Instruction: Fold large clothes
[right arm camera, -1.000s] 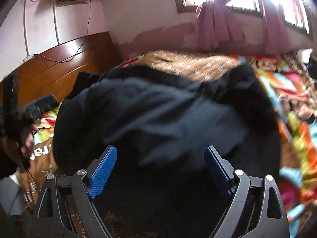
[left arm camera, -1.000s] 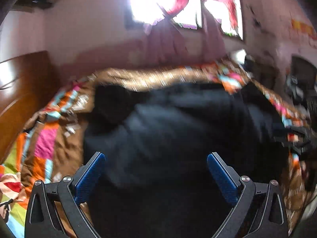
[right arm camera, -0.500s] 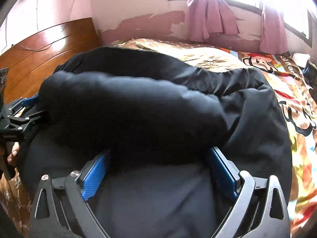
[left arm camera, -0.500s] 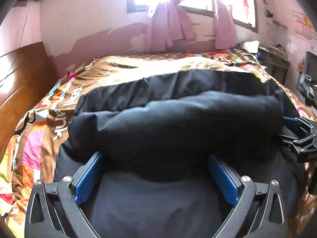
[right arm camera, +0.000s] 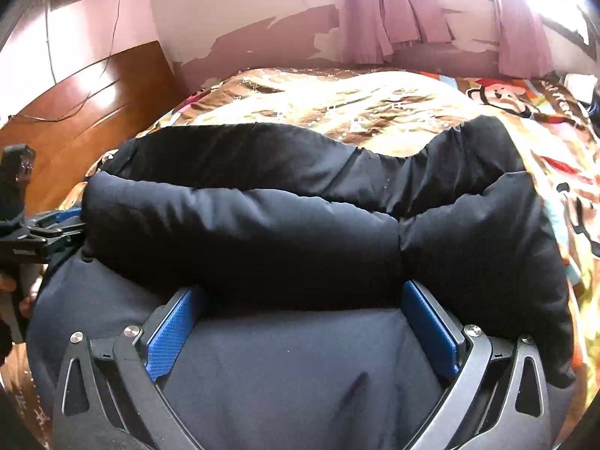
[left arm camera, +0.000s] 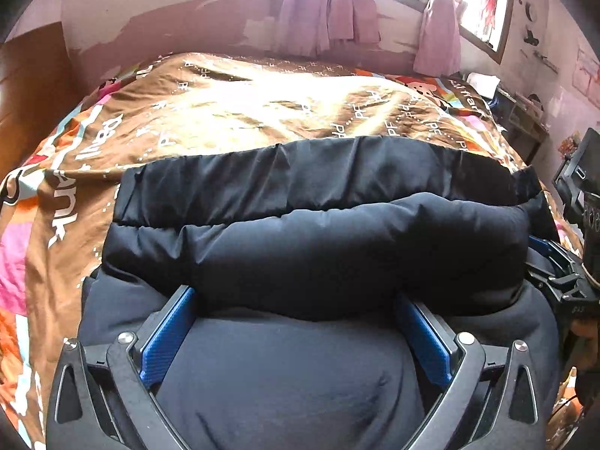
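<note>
Jacket (left arm camera: 322, 247): black and padded, lying across the bed (left arm camera: 262, 112); a thick fold of it is turned over onto its lower part.
Left gripper (left arm camera: 296, 332): jaws spread wide, the blue pads (left arm camera: 165, 341) on either side of the fabric, their tips under the fold's edge; nothing pinched.
Right gripper (right arm camera: 302, 332): jaws likewise spread, pads (right arm camera: 431, 330) tucked under the fold, gripping nothing.
Bed cover: brown and multicoloured, cartoon print.
Behind: pink curtains (right arm camera: 390, 18), wooden headboard (right arm camera: 86, 112).
</note>
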{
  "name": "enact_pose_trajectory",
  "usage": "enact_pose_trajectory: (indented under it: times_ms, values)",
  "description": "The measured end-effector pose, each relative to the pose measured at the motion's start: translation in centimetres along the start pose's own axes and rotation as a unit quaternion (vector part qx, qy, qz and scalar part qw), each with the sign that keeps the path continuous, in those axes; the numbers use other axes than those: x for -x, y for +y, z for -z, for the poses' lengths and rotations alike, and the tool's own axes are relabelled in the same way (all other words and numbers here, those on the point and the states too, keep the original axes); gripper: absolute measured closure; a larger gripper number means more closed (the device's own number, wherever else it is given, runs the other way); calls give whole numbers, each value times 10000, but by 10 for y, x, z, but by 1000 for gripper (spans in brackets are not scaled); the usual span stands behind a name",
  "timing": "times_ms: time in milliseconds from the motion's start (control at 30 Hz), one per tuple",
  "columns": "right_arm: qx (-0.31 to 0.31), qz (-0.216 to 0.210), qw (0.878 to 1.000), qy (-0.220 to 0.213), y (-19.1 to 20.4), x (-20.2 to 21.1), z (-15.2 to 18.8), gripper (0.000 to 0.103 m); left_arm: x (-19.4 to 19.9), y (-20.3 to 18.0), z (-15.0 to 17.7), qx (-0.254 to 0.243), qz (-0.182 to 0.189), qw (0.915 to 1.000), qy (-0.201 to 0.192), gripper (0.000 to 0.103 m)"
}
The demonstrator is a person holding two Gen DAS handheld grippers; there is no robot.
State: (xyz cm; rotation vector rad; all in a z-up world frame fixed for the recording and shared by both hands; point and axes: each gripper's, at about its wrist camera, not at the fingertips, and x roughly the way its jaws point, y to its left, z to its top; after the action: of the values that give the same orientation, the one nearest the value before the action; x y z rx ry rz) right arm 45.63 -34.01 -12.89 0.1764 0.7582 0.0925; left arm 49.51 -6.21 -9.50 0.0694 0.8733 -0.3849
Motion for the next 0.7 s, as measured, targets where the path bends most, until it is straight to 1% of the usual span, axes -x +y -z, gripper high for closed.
enact_pose_trajectory:
  times_ms: [167, 300, 533, 700]
  values:
    - [-14, -133, 9998, -124, -3, -10, 9, 0, -3, -1, 9, -12, 23, 9997, -255, 0]
    - [-42, -197, 9997, -172, -4, -15, 12, 0, -6, 2, 10, 31, 109, 9994, -324, 0]
    - [-97, -313, 9991, -257, -8, -18, 18, 0, -7, 0, 13, 26, 112, 9988, -481, 0]
    - [-109, -360, 9986, -360, -10, -20, 20, 0, -9, 3, 14, 81, 266, 9984, -484, 0]
